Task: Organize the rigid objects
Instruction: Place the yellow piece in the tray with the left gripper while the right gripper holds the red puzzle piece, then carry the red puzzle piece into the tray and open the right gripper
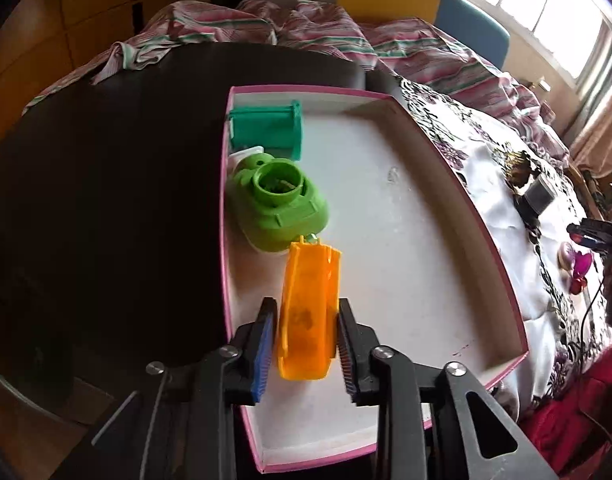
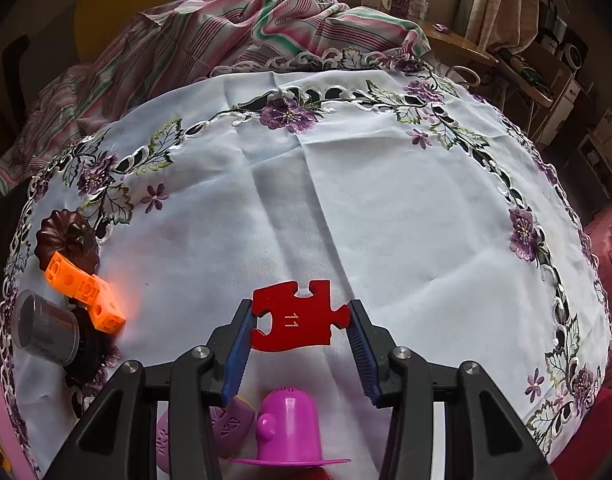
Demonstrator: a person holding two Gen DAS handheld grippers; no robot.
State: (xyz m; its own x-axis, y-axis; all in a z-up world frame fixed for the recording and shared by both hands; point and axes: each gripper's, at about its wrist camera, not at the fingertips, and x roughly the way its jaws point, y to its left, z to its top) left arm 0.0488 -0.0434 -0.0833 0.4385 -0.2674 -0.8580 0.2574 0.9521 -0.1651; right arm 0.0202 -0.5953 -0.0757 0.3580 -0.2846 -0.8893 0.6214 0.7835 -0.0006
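Your orange scoop-shaped piece lies in the pink-rimmed tray, its long axis running straight away from your left tongs toward the green cup piece. Those tongs stand narrow around it, pads just beside its sides; a straight pull back clears it. Your right tongs clamp the red puzzle piece above the tablecloth, well apart from the tray.
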